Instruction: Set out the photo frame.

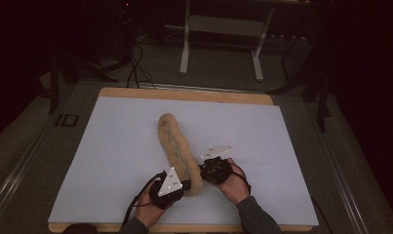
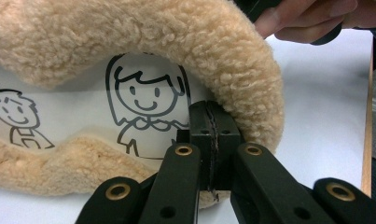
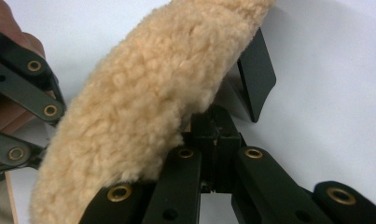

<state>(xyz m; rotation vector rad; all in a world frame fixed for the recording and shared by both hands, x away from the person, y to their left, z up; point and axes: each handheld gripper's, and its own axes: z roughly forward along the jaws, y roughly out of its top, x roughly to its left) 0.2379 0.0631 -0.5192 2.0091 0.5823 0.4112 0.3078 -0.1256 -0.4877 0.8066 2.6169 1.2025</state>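
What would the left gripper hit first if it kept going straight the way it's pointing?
Probably the fleecy fabric roll its shut fingers already pinch; past that, likely the right gripper.

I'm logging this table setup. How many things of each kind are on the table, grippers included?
Fleece item with cartoon-print lining: 1
White table cover: 1
Grippers: 2, the left gripper and the right gripper, both clamped on the fleece item's near end
Total: 4

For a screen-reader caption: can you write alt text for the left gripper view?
The left gripper, shut, pinches the edge of a tan fleece item whose white lining shows cartoon children. It lies on a white table cover, with a hand's fingers at top right.
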